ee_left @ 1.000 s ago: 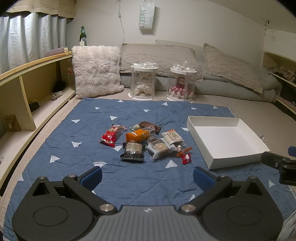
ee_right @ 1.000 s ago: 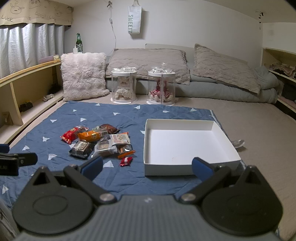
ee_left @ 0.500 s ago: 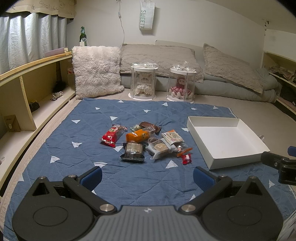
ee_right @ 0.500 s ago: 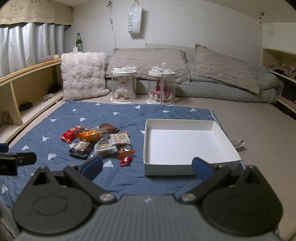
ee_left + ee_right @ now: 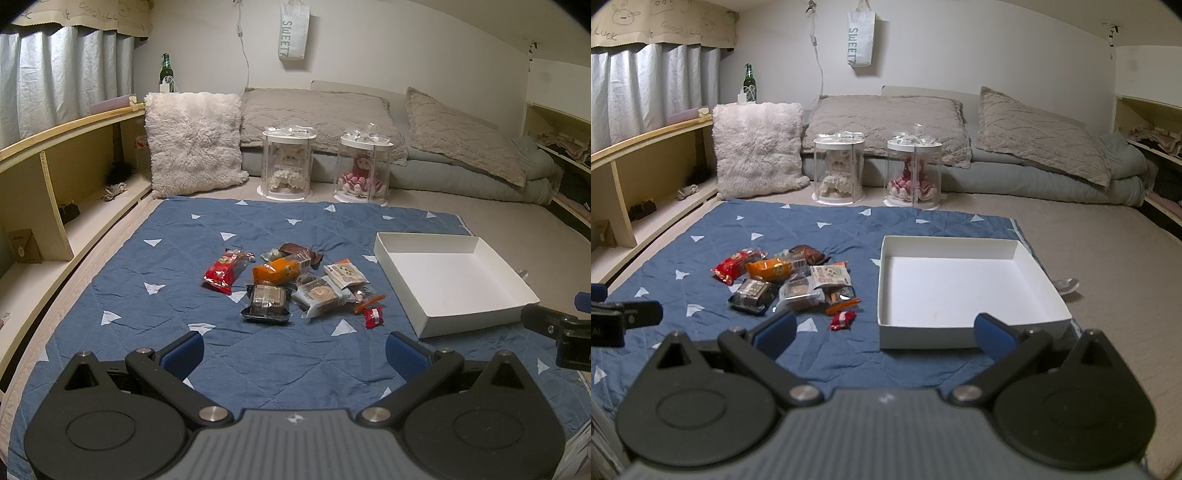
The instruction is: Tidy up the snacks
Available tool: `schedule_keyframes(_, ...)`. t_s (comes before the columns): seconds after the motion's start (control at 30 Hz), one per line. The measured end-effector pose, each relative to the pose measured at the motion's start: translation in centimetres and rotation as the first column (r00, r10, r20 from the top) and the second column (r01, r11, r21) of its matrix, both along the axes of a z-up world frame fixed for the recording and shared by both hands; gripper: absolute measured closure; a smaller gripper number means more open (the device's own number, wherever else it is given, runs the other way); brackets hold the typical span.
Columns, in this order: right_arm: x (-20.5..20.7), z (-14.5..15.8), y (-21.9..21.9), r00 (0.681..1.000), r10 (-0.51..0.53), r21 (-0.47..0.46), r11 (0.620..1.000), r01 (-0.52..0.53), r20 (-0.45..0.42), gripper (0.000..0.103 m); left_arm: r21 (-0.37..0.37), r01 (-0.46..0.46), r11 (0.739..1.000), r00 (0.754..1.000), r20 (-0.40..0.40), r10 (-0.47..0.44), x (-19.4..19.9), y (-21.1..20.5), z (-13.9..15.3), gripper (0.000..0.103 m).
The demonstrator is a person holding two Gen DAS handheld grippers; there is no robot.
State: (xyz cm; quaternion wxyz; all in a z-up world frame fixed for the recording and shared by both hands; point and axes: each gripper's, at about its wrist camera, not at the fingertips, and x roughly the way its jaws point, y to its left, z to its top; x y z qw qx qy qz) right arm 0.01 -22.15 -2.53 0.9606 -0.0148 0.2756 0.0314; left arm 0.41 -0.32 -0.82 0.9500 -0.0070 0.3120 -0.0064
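A pile of wrapped snacks [image 5: 291, 284] lies on the blue quilted mat [image 5: 184, 266], with a red packet [image 5: 223, 271], an orange packet [image 5: 275, 271], a dark tray pack [image 5: 266, 303] and a small red candy [image 5: 373, 316]. An empty white box [image 5: 450, 277] stands to their right. My left gripper [image 5: 294, 350] is open and empty, held well short of the pile. My right gripper [image 5: 884, 334] is open and empty, near the white box's [image 5: 960, 284] front edge; the snacks [image 5: 798, 280] lie to its left.
Two clear doll cases [image 5: 288, 166] [image 5: 364, 171] stand at the mat's far edge by a fluffy cushion [image 5: 194, 142] and grey bedding [image 5: 461, 147]. Wooden shelves [image 5: 55, 192] run along the left. A spoon [image 5: 1067, 285] lies right of the box.
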Motion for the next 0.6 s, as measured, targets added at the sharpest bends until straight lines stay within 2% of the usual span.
schedule_keyframes(0.6,0.33,-0.03,-0.04,1.0,-0.012,-0.007,1.0,0.012,-0.002,0.0,0.001,-0.023,1.0,1.0,-0.009,0.023,0.94,0.49,0.15,0.0)
